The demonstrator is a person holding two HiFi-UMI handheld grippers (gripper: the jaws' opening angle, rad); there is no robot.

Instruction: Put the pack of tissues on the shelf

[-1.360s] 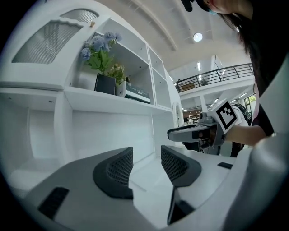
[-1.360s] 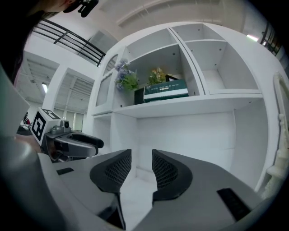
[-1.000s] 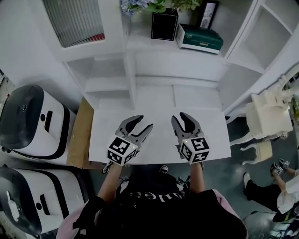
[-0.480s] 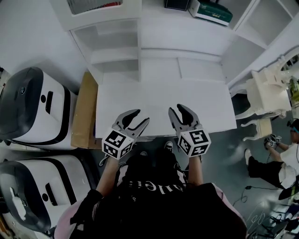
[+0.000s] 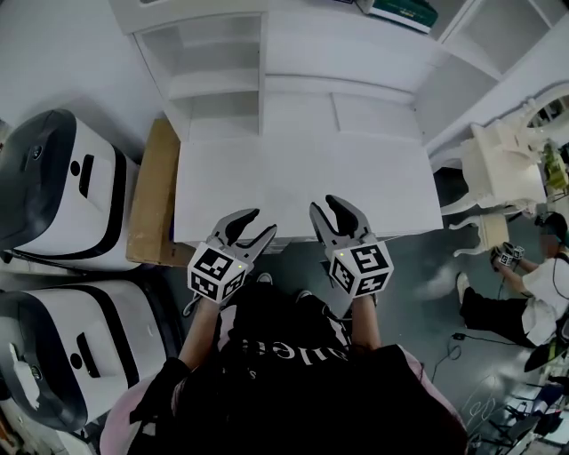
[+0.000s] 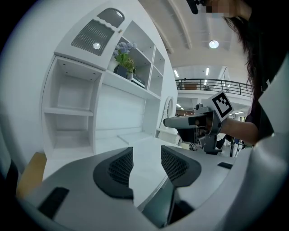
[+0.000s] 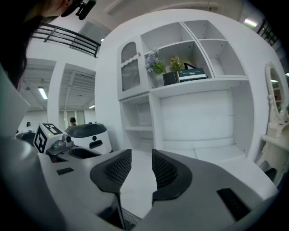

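Note:
A green and white pack [image 5: 397,11], apparently the tissues, lies on the upper shelf at the top edge of the head view. In the right gripper view the pack [image 7: 192,74] rests beside a black vase of flowers [image 7: 169,77]. My left gripper [image 5: 258,222] and right gripper [image 5: 324,206] hover side by side over the near edge of the white desk [image 5: 302,178], far from the pack. Both are open with nothing between their jaws, as the left gripper [image 6: 146,155] and the right gripper [image 7: 141,160] show up close.
Two white and black machines [image 5: 62,187] [image 5: 80,355] stand left of the desk, beside a cardboard box [image 5: 151,191]. A white ornate chair [image 5: 502,169] stands at the right. A person [image 5: 533,284] sits on the floor further right. Open shelf compartments [image 5: 218,67] rise behind the desk.
Both grippers have drawn back from over the desk to its near edge, still open. The head view has tilted down, so the shelf with the pack has slid to the top edge.

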